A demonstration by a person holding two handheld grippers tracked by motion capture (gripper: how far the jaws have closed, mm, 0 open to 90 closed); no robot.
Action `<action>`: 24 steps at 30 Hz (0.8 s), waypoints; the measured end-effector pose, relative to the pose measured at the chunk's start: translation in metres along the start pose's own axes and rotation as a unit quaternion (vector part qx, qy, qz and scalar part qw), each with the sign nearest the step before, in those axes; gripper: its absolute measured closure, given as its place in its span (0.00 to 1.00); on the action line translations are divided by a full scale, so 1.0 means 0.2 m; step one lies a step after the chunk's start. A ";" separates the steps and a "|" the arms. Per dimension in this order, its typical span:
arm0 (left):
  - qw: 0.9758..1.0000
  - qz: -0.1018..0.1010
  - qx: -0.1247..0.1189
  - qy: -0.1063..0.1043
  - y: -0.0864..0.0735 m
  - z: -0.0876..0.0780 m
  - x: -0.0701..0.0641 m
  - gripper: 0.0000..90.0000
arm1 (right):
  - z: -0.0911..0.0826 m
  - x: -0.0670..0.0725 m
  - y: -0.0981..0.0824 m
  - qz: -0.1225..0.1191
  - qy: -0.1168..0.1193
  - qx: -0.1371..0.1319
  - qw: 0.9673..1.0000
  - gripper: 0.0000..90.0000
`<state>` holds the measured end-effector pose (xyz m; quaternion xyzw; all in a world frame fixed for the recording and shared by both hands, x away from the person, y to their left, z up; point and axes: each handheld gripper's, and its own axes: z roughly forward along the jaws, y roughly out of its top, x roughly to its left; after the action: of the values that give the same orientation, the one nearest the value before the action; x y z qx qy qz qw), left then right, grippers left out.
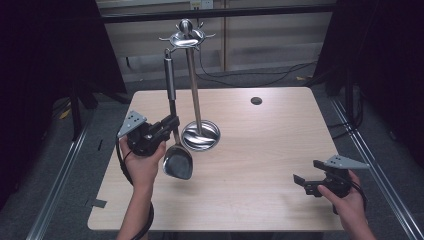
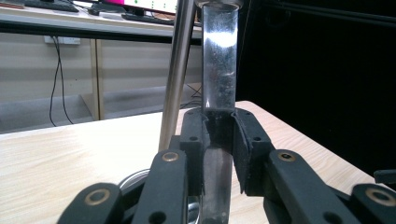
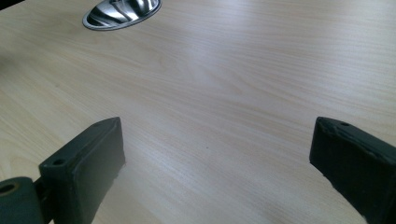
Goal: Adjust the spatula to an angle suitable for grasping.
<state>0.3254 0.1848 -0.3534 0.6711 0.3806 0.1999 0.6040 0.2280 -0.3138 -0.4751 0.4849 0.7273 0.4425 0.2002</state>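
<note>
my left gripper (image 1: 167, 126) is clamped on the flat neck of the shiny steel spatula (image 1: 176, 131), just above its scoop-shaped blade, and in the left gripper view both black pads (image 2: 192, 140) press that strip from either side. the spatula stands almost upright with its round handle reaching up toward a hook at about nine o'clock on the crown of the tall chrome utensil stand (image 1: 193, 85); whether the handle's end is already on the hook i cannot tell. the stand's round mirror-bright base (image 1: 200, 135) sits just at three o'clock of the blade on the pale wooden table (image 1: 260, 150). what worries me is the smooth metal in my pads: i judge a slight twist of my wrist could let the neck slide or pivot, and the heavy blade would swing into the pole. a sideways push against that thin pole could tip the whole stand. if i let go before the handle hangs on the hook, the spatula drops onto the table. my right gripper (image 1: 306, 182) rests with its jaws spread wide and empty near the table's four o'clock corner, too far off to steady anything.
</note>
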 end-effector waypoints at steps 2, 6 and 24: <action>1.000 0.001 -0.001 -0.001 0.00 0.01 0.00 0.84 | 0.00 0.00 0.00 0.001 -0.001 0.000 1.000 0.03; 1.000 0.004 0.002 0.000 0.00 0.03 -0.01 0.84 | 0.00 0.00 0.00 0.000 -0.001 0.000 1.000 0.03; 1.000 0.006 0.007 0.004 -0.02 0.08 0.01 0.84 | 0.00 0.00 0.00 -0.003 0.001 0.003 1.000 0.03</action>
<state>0.3373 0.1754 -0.3602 0.6765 0.3804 0.2036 0.5968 0.2283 -0.3137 -0.4759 0.4829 0.7300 0.4405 0.1996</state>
